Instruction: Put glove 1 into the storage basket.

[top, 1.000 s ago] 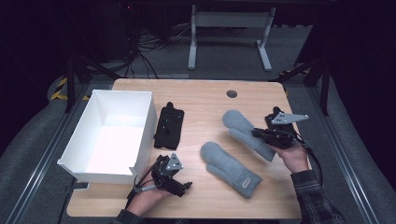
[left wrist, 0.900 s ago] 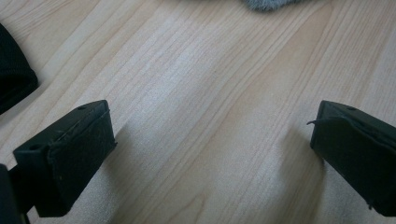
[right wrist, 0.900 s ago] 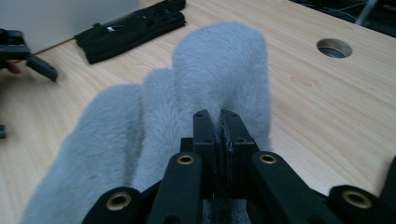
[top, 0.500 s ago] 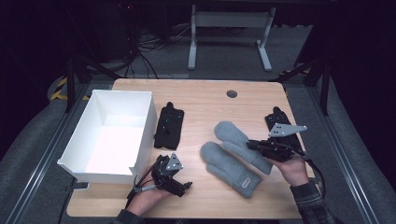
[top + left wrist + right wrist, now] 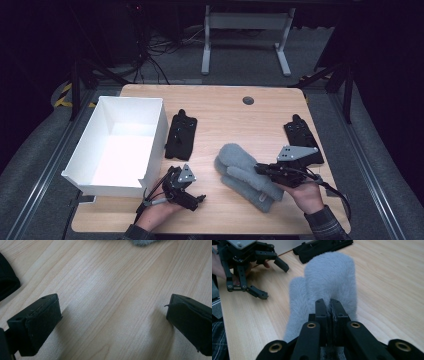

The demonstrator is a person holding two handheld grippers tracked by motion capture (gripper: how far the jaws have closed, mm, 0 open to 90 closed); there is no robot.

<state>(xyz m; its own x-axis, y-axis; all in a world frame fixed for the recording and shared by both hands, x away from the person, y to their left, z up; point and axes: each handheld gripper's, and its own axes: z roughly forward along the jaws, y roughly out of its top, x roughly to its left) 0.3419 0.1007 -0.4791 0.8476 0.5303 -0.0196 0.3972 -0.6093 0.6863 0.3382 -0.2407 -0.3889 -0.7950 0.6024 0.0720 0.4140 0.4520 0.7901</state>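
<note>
A pale wood-grain table [image 5: 220, 112] with a matt finish is seen. The grey mittens [image 5: 329, 282] are made of fuzzy fleece. The white box [image 5: 125, 145] is smooth and matt.

Two fluffy grey fleece mittens [image 5: 245, 172] lie stacked on the pale wooden tabletop in front of you, right of centre. The upper mitten [image 5: 331, 280] sits slantwise over the lower mitten [image 5: 295, 307], rounded fingertip ends pointing away from you and to your left, cuffs toward your right hand. You have the upper one pinched at its cuff edge, its pile bunched there; its far end rests on its partner. The lower one lies flat on the wood, partly covered.
</note>
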